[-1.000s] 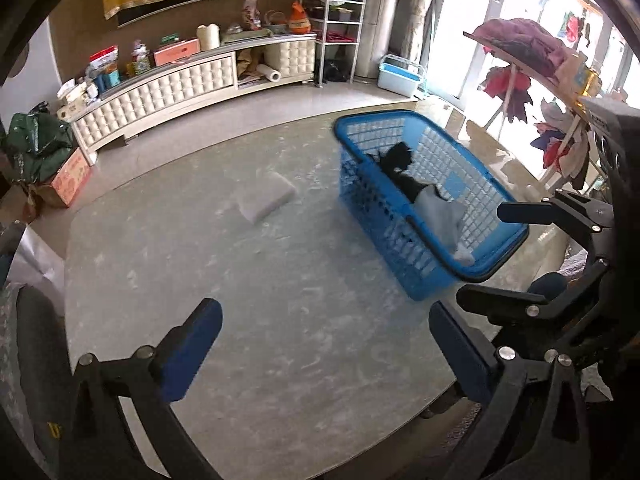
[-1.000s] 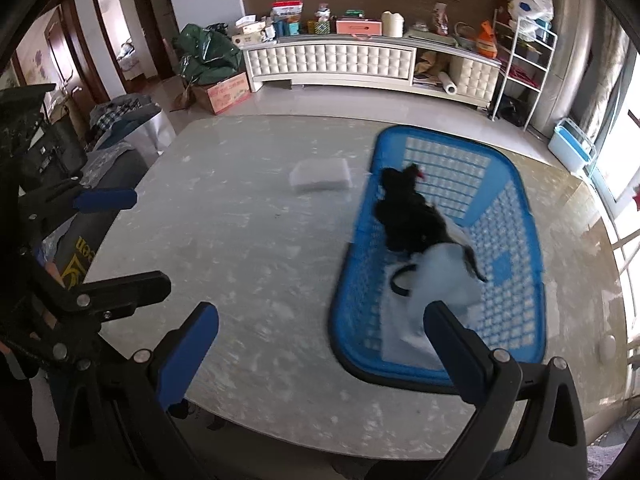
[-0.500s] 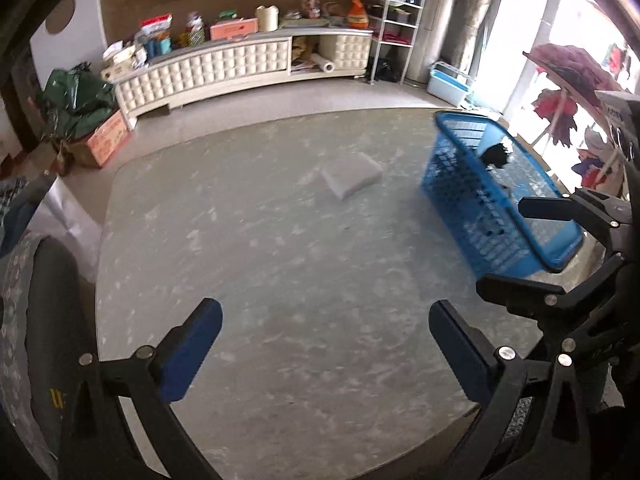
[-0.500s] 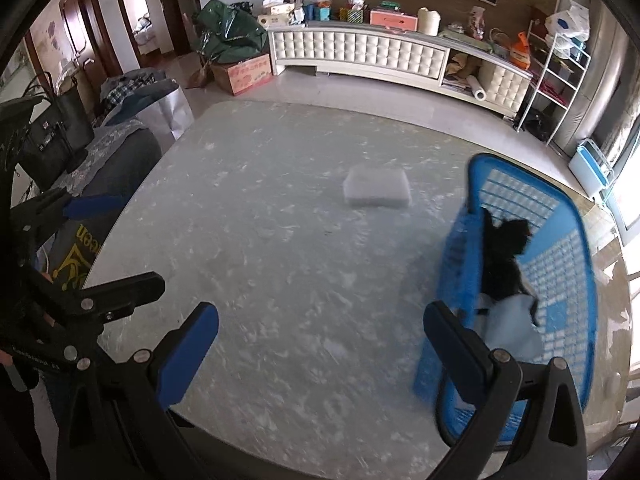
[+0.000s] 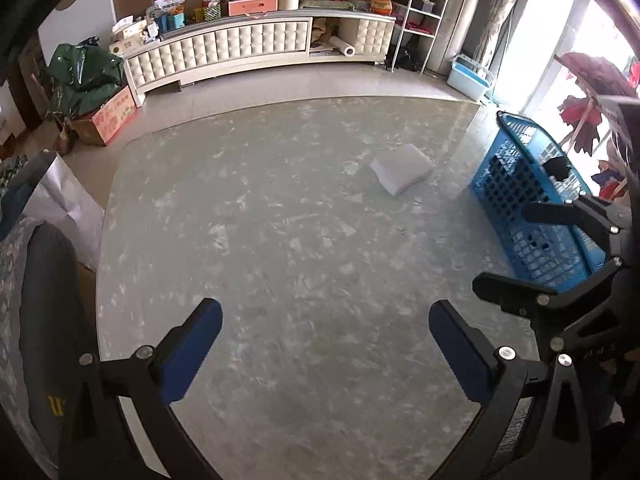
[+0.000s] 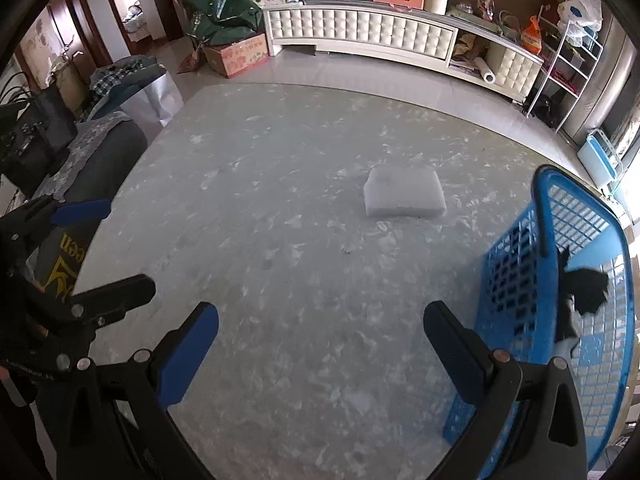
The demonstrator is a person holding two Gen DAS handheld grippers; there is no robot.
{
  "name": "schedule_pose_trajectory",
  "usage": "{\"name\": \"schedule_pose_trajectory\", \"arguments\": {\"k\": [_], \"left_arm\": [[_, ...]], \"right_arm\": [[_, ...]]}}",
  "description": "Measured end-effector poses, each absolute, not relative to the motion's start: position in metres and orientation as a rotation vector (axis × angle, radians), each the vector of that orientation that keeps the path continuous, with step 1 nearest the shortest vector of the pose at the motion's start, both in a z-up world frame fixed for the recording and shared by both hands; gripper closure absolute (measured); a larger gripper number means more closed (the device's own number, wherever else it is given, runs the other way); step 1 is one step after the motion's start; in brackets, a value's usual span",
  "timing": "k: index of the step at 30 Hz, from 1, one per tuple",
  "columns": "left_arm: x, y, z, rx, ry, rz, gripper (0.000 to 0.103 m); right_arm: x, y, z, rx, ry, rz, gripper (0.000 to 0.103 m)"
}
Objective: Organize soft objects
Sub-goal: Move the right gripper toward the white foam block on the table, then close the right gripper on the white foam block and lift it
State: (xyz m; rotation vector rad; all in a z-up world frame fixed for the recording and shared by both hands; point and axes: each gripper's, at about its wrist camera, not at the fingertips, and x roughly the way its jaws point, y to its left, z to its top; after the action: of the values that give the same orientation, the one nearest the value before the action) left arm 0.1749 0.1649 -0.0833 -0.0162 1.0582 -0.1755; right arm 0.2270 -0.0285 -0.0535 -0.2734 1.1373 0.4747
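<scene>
Reaching for the white pad (image 6: 405, 192) next: both grippers (image 5: 325, 344) (image 6: 321, 340) spread, empty. Pinch its near edge (soft, will sag), then drop into the basket (image 6: 516, 292) at right.

There are two hand-held grippers, the left hand-held gripper (image 5: 325, 344) and the right hand-held gripper (image 6: 321, 340), and each has two blue fingers. On the desk (image 6: 280, 260) there is one white foam pad (image 6: 405, 198) and one blue basket (image 6: 588, 320). Inside the basket there is one black soft item (image 6: 588, 290) and one pale cloth (image 6: 565, 349); any further items there cannot be counted.
</scene>
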Motion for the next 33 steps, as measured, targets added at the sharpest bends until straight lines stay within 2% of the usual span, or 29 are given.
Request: {"name": "schedule_pose_trajectory", "arguments": {"k": [18, 33], "left_arm": [[0.284, 0.172, -0.141, -0.028, 1.109, -0.173, 0.0], [0.347, 0.179, -0.181, -0.037, 1.116, -0.202, 0.0]], "right_arm": [[0.312, -0.026, -0.098, -0.123, 1.156, 0.286, 0.0], [0.36, -0.028, -0.141, -0.113, 1.203, 0.183, 0.0]]}}
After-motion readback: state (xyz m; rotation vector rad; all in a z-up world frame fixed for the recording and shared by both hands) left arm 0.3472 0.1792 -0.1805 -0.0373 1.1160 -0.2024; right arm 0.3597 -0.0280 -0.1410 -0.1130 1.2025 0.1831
